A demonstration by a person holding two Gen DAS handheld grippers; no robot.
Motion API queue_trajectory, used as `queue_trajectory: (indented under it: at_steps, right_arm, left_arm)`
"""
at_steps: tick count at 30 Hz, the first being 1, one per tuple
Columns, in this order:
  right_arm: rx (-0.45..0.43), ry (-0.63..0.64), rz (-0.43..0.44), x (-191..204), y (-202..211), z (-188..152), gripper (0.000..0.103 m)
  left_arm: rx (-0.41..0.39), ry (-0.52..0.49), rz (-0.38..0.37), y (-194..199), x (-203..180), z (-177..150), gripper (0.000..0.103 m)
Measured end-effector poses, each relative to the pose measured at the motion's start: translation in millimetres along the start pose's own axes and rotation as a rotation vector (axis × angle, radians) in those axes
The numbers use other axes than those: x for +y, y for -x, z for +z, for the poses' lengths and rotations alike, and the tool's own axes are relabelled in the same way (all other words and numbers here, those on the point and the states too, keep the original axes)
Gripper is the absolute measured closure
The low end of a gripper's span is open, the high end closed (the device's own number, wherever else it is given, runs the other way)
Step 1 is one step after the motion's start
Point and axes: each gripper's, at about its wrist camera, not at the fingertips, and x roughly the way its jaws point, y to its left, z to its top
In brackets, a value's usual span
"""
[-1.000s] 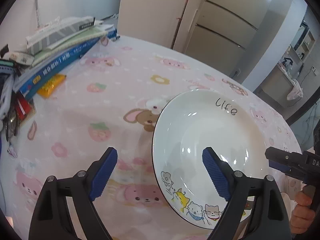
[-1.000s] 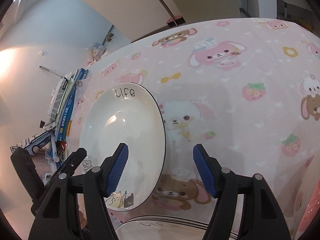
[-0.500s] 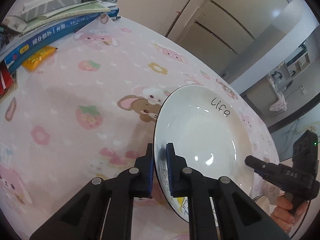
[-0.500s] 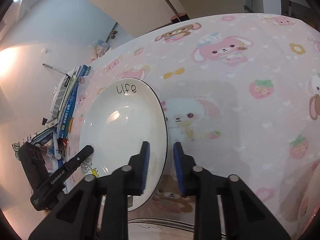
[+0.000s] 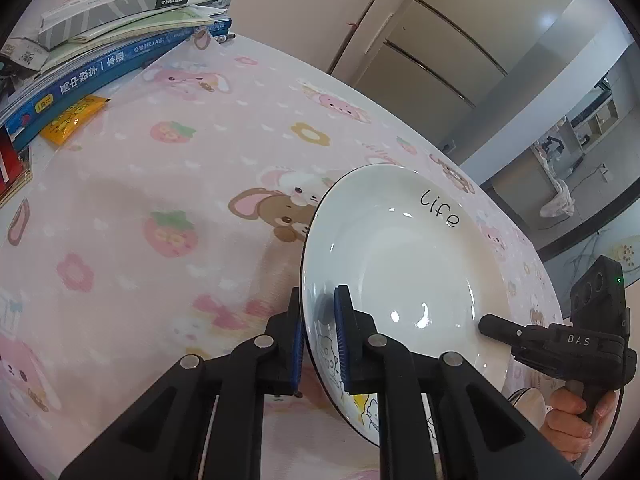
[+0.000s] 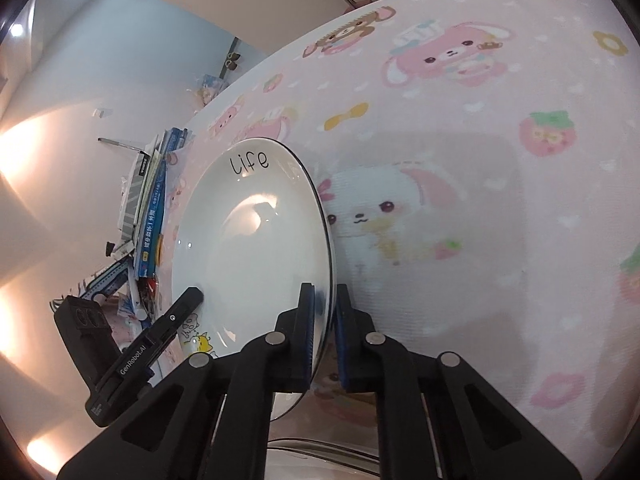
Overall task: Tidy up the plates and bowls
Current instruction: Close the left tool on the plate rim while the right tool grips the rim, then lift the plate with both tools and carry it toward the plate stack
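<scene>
left wrist view: the left gripper is clenched on the near left rim of the white plate, one blue pad on the underside, the other inside the rim beside the cartoon cats. the plate, with "life" written near its far edge, sits right of centre over the pink cartoon-print bench; its left edge looks tipped up, though whether it is clear of the cloth is hard to tell. at the lower right the right gripper reaches onto the opposite rim, a hand wrapped round its handle. a stack of books fills the upper left corner, with a yellow packet just beside it. right wrist view: the right gripper is clamped on the plate at its right rim, low in the middle of the frame, pads either side of the dark-lined edge. the left gripper grips the far rim at the lower left. the books stand at mid left, the bench spreads to the right.
</scene>
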Motion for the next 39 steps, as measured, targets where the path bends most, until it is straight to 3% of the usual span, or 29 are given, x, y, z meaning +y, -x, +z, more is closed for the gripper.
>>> queue_trajectory:
  at_steps: [10,23,26,32,39]
  right_arm:
    - [-0.035,0.016,-0.012,2.1,11.7,0.2,0.093]
    - [-0.055,0.073,0.006,25.8,28.3,-4.1,0.091]
    - [-0.069,0.095,0.018,37.8,37.2,-6.2,0.091]
    - [-0.178,0.11,0.061,66.8,84.4,-22.3,0.091]
    - [-0.259,0.194,0.064,99.6,148.2,-60.6,0.091]
  left_arm:
    - [-0.064,-0.063,0.021,11.0,-15.3,-0.6,0.088]
    - [-0.147,-0.001,0.01,49.0,-17.9,4.8,0.088]
    - [-0.176,0.023,0.003,71.8,-23.0,4.8,0.089]
    - [-0.251,-0.069,0.04,133.2,-55.2,-2.5,0.088]
    - [-0.312,-0.095,-0.013,196.0,-75.6,-30.7,0.088]
